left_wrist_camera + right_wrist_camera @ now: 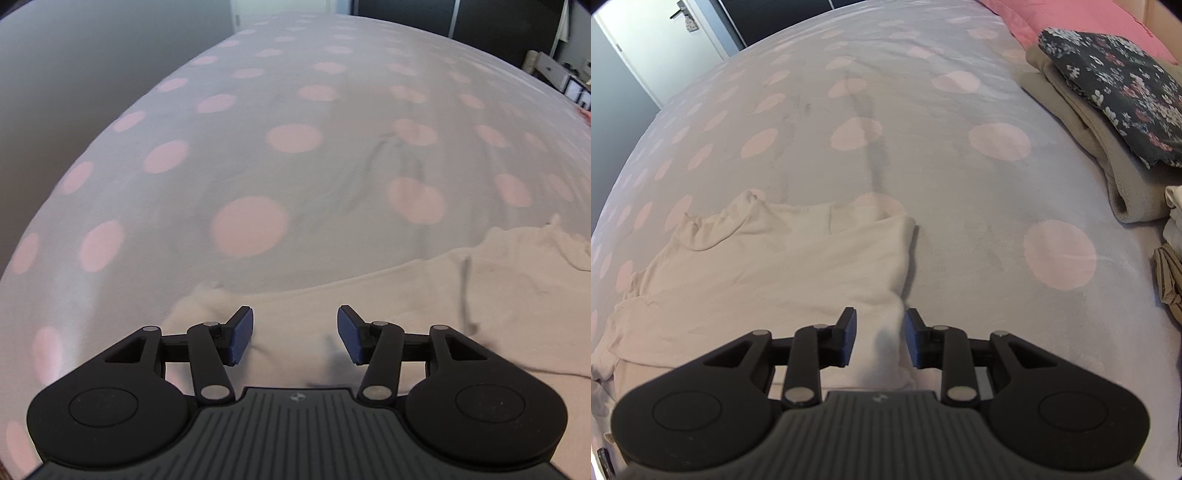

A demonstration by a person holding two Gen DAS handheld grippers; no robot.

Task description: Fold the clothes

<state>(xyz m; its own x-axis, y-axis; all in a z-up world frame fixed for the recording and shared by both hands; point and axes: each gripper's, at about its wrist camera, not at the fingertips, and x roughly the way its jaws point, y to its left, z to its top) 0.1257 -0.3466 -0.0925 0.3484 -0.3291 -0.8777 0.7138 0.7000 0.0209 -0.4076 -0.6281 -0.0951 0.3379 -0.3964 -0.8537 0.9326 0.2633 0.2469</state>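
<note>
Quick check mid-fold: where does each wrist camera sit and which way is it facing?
Left wrist: rides the left tool, looking along its open fingers over the cream shirt and spotted bedspread toward a dark wall.
Right wrist: rides the right tool, open around the shirt's edge, facing the door; folded clothes at right.
Shared: shirt, bedspread.

A home bedroom is shown. Most of both views is filled by a bed [960, 184] covered in a grey spread with pink dots, with a pink pillow [1052, 14] at its head and a stack of folded clothes [1108, 110] laid beside a cream top [757, 266]. A white door [661, 40] with a lever handle and dark wardrobe fronts [498, 18] are seen beyond the bed.
</note>
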